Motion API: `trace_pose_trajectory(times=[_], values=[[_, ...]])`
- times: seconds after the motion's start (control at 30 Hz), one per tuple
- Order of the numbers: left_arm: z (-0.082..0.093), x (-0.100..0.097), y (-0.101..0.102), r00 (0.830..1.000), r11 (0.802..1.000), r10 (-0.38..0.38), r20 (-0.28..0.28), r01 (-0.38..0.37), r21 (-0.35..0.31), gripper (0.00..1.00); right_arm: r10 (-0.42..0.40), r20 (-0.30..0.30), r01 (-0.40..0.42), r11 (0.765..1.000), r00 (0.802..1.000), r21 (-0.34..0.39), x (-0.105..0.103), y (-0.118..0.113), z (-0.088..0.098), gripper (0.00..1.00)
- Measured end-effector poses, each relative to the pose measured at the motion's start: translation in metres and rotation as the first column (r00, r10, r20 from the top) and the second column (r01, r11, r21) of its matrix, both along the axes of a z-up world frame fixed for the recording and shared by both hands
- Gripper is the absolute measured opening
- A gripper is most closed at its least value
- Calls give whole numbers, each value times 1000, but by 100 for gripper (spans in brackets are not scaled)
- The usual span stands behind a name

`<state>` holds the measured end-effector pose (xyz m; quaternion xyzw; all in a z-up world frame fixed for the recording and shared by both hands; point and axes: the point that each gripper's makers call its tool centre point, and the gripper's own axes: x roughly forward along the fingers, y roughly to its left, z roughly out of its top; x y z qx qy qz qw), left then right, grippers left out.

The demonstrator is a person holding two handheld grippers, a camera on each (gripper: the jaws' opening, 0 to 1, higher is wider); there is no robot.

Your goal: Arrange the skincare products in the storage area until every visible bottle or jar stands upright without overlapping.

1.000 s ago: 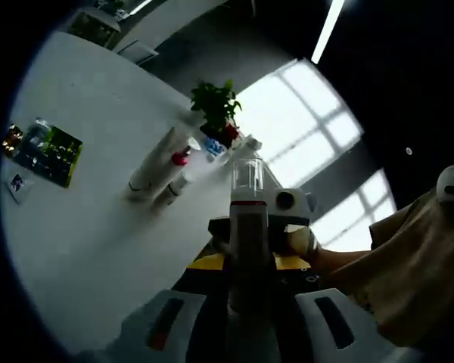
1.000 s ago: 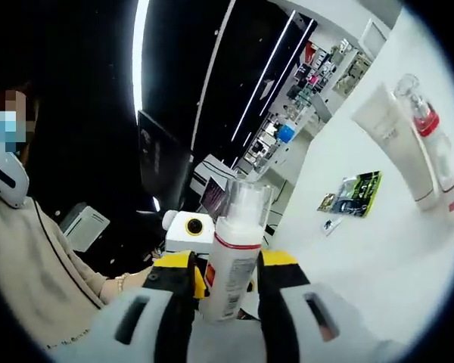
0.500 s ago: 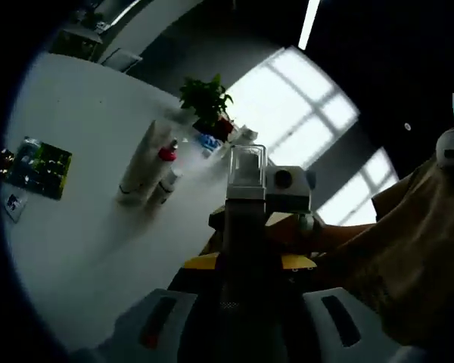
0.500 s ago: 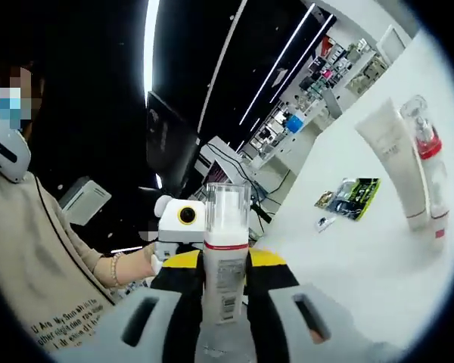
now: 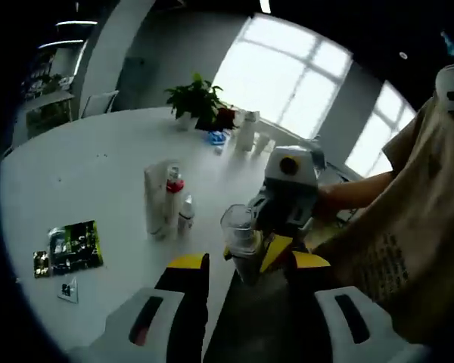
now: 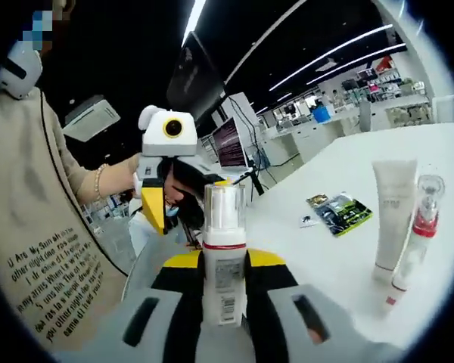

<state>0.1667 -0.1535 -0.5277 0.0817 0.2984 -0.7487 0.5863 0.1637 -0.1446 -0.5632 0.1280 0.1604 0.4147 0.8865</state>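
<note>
While held clear of the tabletop [image 6: 348, 249], bottle [image 6: 224, 261] sits upright, clamped in right tool [image 6: 224, 302], ready for standing beside tube [image 6: 392, 215]; left tool [image 5: 246, 295] apart, empty.

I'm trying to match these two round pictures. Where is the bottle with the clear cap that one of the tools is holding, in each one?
Left gripper view: bottle with the clear cap sits just right of centre, gripped by the right gripper.
Right gripper view: low centre, upright between that gripper's own jaws.
Shared landmark: the white tube standing on the white table.
</note>
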Motion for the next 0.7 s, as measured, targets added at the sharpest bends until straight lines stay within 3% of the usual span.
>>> trace_pose_trajectory(times=[0.17, 0.3, 0.53, 0.7], values=[[-6, -7, -5, 990, 993, -101, 98, 94, 75, 37, 66, 33, -64, 996, 997, -56, -4, 5, -2, 20], [-16, -17, -6, 976, 978, -177, 124, 160, 132, 31, 121, 66, -115, 989, 990, -97, -9, 8, -1, 20], [-19, -23, -15, 962, 968, -220, 161, 194, 161, 23, 166, 80, -156, 980, 983, -126, -12, 7, -4, 20], [-20, -22, -20, 961, 967, -218, 168, 190, 170, 19, 183, 94, -168, 975, 979, -148, -10, 2, -5, 20]])
